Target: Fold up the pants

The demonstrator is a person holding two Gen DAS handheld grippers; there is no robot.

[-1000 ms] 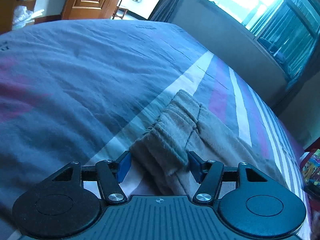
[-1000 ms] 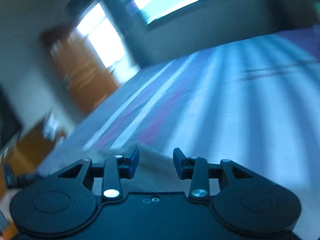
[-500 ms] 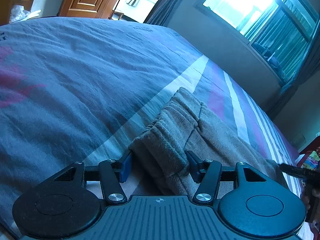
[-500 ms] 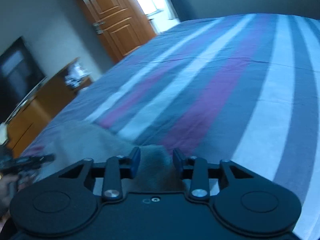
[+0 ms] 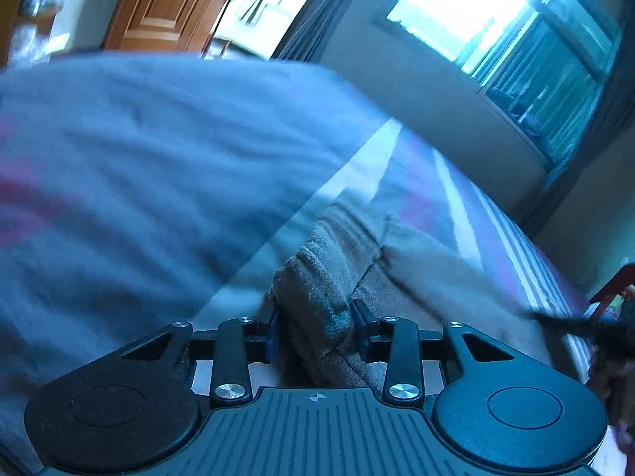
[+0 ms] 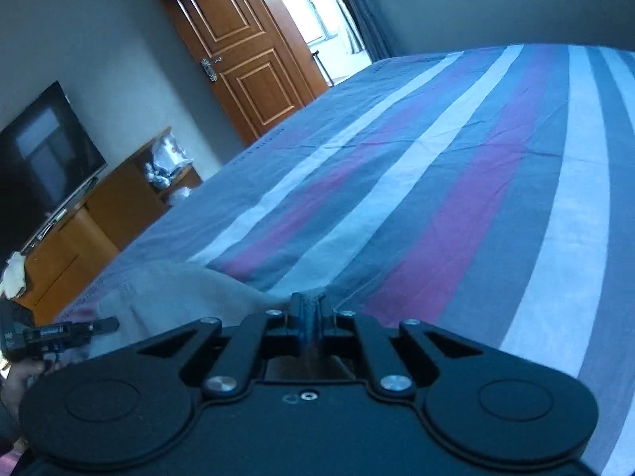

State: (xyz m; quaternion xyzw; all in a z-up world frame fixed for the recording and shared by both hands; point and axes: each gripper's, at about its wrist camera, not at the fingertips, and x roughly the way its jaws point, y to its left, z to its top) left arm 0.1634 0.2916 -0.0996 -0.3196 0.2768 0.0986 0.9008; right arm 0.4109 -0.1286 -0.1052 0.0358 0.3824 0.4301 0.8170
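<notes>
Grey-beige pants [image 5: 397, 261] lie on the striped bed sheet [image 5: 158, 182]. In the left wrist view the ribbed waistband [image 5: 317, 309] fills the gap of my left gripper [image 5: 315, 325]. Its jaws are closing and both pads touch the fabric. In the right wrist view my right gripper [image 6: 311, 309] is shut, and the other end of the pants [image 6: 178, 297] runs up into its closed fingertips. The left gripper's body [image 6: 59, 333] and the hand holding it show at the left edge of that view. The blurred right gripper body [image 5: 575, 323] shows at the right of the left wrist view.
The bed sheet [image 6: 436, 182] stretches ahead in grey, white and purple stripes. Beyond the bed stand a wooden door [image 6: 242, 59], a television [image 6: 43, 154] on a wooden cabinet [image 6: 99, 214], and a bright window with curtains [image 5: 516, 27].
The left jaws narrowed onto the waistband and the left view tilted up slightly. The right gripper swung round to face along the bed and closed on the pants' edge.
</notes>
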